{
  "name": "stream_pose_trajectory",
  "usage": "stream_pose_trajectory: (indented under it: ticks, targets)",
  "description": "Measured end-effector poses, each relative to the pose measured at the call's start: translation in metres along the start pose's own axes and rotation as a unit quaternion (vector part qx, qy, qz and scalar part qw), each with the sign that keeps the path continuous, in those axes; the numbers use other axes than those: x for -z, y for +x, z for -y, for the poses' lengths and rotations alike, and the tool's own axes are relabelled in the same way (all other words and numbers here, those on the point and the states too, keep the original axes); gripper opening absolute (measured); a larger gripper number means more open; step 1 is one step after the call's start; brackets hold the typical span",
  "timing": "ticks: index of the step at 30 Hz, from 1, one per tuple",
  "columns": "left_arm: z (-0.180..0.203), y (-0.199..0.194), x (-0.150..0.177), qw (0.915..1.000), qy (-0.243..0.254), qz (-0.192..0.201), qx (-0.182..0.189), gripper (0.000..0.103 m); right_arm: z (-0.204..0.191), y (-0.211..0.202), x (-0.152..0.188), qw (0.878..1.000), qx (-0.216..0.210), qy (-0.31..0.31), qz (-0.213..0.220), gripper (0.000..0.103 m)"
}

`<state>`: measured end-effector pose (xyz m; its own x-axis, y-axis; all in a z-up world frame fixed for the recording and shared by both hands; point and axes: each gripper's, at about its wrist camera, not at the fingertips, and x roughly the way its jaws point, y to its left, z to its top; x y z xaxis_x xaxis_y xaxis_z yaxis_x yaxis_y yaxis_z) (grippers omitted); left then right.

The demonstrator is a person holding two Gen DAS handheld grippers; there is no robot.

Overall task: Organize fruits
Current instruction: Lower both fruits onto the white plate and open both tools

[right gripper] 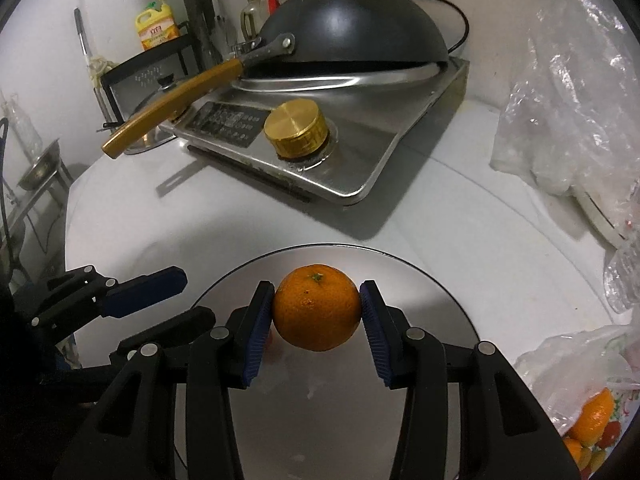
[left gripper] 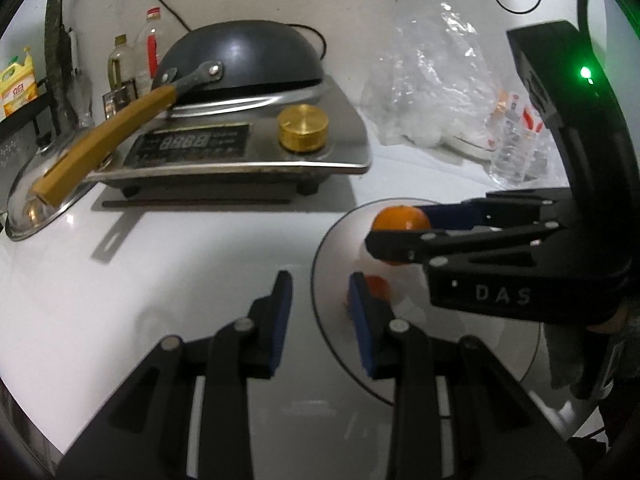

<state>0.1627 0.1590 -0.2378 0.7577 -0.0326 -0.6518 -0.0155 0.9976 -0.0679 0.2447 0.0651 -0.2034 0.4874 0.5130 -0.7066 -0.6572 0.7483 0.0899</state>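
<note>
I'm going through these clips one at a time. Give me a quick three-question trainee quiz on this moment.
1. Multiple choice: what is clamped between the pads of the right gripper?
A. an orange
B. a gold knob
C. a bottle
2. True or false: the left gripper has a fruit between its fingers.
3. Short answer: what lies directly under the held fruit?

Key:
1. A, the orange, stem end up.
2. False: its fingers stand apart with nothing between them.
3. The round plate on the white counter.
</note>
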Motion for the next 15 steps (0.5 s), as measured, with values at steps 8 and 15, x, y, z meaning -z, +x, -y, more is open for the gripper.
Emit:
stream_pose_trajectory:
  ticks: [8, 15]
  targets:
    - [-0.008, 0.002, 0.005, 0.9998, -0.012, -0.005, -0.013, 0.045, -0.001, 0.006, 0.001, 1.0, -0.004, 0.007, -0.008, 0.047]
    - [-0.013, -0.007, 0.004, 0.9994, -0.027, 0.003, -0.023, 0.05, 0.0, -0.003, -0.002, 1.0, 0.0, 0.011, 0.005, 0.054]
